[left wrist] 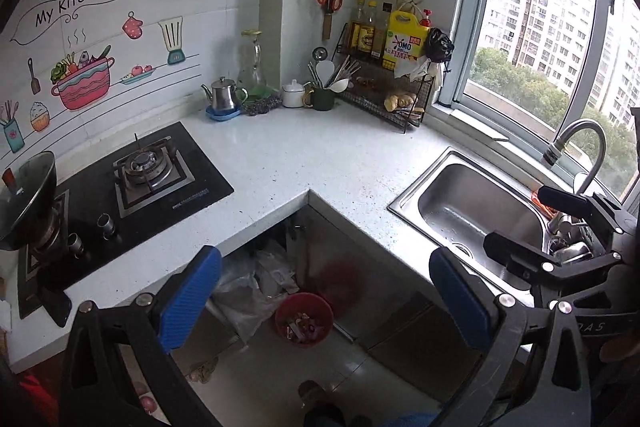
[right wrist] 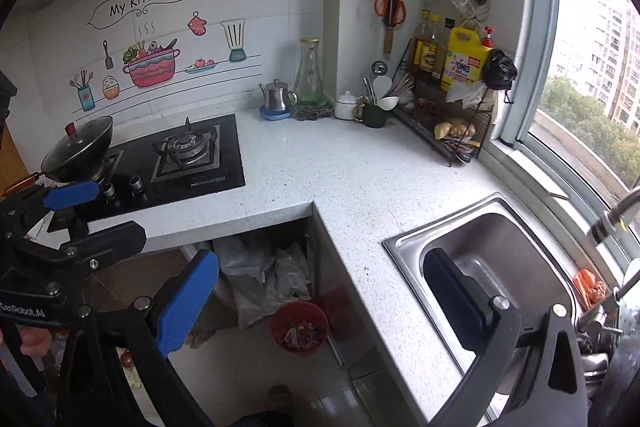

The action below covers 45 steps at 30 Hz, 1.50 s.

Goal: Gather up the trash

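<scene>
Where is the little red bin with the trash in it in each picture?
Left wrist view: the red bin sits on the floor low in the middle, between the open blue fingers of the left gripper.
Right wrist view: the red bin is low and just left of the middle, on the floor.
Shared landmark: the crumpled plastic bags lie just up and left of it in both views.

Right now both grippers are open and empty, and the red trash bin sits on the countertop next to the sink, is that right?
Not quite. The red trash bin sits on the floor below the countertop, as the left wrist view shows. The left gripper and right gripper are indeed open and empty.
</scene>
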{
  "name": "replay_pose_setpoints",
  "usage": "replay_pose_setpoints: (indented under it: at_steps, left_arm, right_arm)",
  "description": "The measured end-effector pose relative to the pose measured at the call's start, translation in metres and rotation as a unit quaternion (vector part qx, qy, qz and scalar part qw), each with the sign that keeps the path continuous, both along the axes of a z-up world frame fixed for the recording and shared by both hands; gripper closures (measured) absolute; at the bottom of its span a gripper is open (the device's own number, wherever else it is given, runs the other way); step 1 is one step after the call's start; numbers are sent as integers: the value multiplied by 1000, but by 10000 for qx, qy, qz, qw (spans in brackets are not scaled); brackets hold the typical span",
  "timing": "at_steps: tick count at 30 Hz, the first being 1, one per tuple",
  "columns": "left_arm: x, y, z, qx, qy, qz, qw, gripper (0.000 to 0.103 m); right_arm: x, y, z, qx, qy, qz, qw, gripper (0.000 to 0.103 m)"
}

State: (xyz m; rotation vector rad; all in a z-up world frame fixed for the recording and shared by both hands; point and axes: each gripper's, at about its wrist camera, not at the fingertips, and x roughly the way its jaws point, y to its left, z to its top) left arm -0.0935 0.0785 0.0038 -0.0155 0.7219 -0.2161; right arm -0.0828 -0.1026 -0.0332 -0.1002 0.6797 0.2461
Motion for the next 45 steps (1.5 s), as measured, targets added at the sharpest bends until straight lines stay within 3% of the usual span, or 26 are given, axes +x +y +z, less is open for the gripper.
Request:
replay_pose_setpoints:
  at_steps: [10, 45]
  left_arm:
    - [-33, -7, 2, 6, -96, 22, 10000, 0]
    - [-45, -27, 4, 196, -71, 28, 9998, 0]
  right_arm:
    - [-32, 0, -3, 22, -53, -110, 9999, 1]
    - [-51, -20, 1, -43, -154, -185, 9997, 1]
